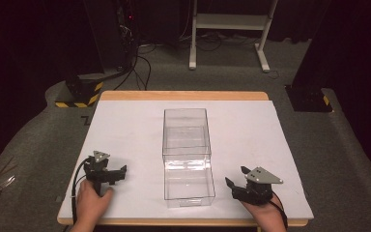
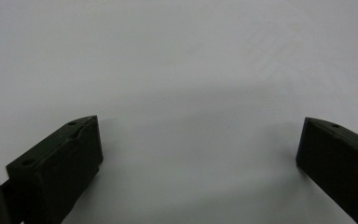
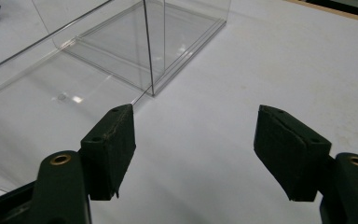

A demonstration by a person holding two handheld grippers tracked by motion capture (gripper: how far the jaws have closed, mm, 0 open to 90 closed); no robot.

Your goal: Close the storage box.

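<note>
White sheeting covers the wooden desk (image 1: 183,95), whose bare wood shows as a strip along the far edge and again at the near edge. Grey carpet surrounds it, with a white metal frame (image 1: 229,21) standing beyond the far edge and a yellow-and-black striped base (image 1: 79,99) off the far left corner; the room behind is dark.

A clear plastic box with a drawer pulled out toward the near edge (image 1: 187,159) stands in the middle of the desk. The left gripper (image 1: 117,175) sits near the near left corner, well apart from the box, its fingers (image 2: 70,158) released and spread wide over bare white surface. The right gripper (image 1: 235,180) rests near the near right corner, just beside the drawer; its fingers (image 3: 112,149) are released, with nothing between them.

The right gripper view brings out the box's thin transparent walls and its corner edge just past the left finger, which the high view barely resolves.
</note>
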